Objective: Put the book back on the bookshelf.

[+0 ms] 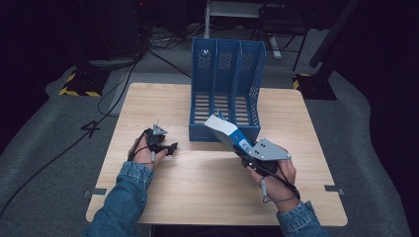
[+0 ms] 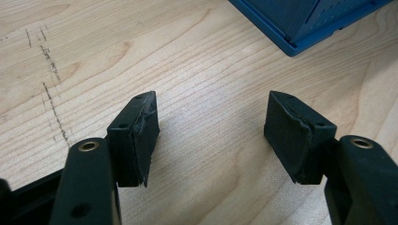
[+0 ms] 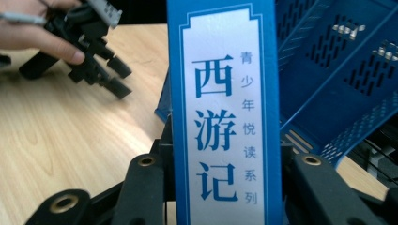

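Observation:
A blue and white book (image 1: 226,132) is lifted off the table, tilted toward the front of the blue file rack (image 1: 225,89). My right gripper (image 1: 247,157) is shut on the book's lower end. In the right gripper view the book's spine (image 3: 223,117) with blue characters stands upright between the jaws, and the rack (image 3: 338,70) lies just behind it. My left gripper (image 1: 170,148) rests low over the table at the left, open with nothing in it. The left gripper view shows its two black pads (image 2: 136,136) wide apart above bare wood, with the rack's corner (image 2: 300,23) ahead.
The wooden table (image 1: 163,187) has free room in front of the rack and on both sides. The rack has three open slots facing the person. Cables and stand bases lie on the grey floor beyond the table's far edge.

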